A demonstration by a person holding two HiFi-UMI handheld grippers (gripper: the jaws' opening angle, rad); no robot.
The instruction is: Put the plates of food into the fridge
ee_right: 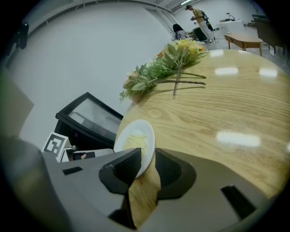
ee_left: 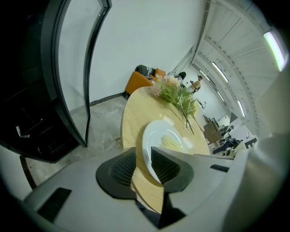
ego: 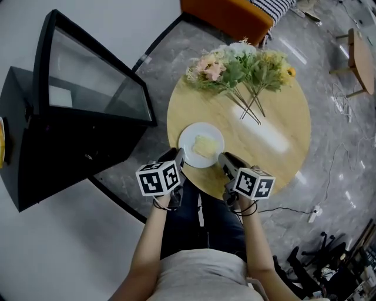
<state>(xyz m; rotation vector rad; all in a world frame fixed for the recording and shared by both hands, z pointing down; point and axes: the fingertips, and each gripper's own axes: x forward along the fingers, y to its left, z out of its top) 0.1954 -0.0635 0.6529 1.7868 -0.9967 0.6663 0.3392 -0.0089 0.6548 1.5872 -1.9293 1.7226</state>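
A white plate [ego: 191, 136] with pale yellow food [ego: 204, 145] rests near the front edge of the round wooden table [ego: 270, 141]. My left gripper [ego: 178, 156] is at the plate's left rim and my right gripper [ego: 223, 159] is at its right rim. In the left gripper view the left gripper [ee_left: 142, 165] is open, with the plate [ee_left: 156, 133] edge and the table edge in the gap. In the right gripper view the right gripper [ee_right: 148, 165] is also open, and the plate [ee_right: 133, 136] rim sits between its pads without being pinched.
A black fridge [ego: 59, 147] stands on the floor at the left with its glass door [ego: 94, 76] swung open. A bunch of flowers [ego: 241, 67] lies across the table's far side. An orange sofa [ego: 226, 14] is beyond the table. Cables lie on the floor at right.
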